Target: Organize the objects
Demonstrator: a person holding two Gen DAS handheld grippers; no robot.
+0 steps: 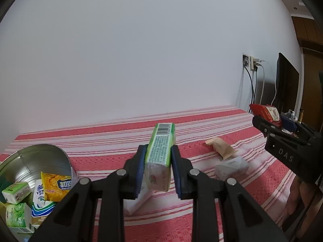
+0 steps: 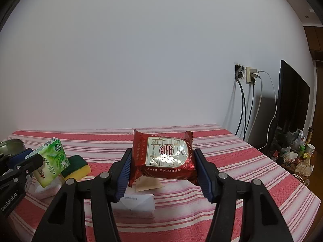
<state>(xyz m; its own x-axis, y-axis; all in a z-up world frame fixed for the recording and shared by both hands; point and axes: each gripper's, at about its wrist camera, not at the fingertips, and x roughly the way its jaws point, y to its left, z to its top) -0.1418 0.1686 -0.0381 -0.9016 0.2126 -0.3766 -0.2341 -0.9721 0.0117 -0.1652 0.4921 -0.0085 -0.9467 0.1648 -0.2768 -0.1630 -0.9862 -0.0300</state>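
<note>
Already both pieces are off the bed: the green tissue pack (image 1: 160, 157) sits clamped between the blue pads of the left gripper (image 1: 158, 161), standing on end with its barcode face up, and the red foil packet (image 2: 164, 157) is pinched by its 2 side edges in the right gripper (image 2: 163, 169). Both should be light. The tissue pack looks soft and squashy, so a hold across its narrow faces, as now, seems safest; the foil packet looks slick and crinkly, likely to slip or rotate if gripped only at its sealed ends. Each gripper points slightly downward over the striped bedspread (image 1: 201, 121), the left one near the bedspread's left edge, the right one further toward its right side. A metal tin (image 1: 40, 157) stands at the left edge, holding several tissue packs and a yellow snack bag (image 1: 56, 185). Loose on the bedspread lie a tan sachet (image 1: 221, 147), a white pouch (image 1: 232, 167) and a green-and-yellow sponge (image 2: 77, 168). Judging from that, the tin is probably where both held items go.
</note>
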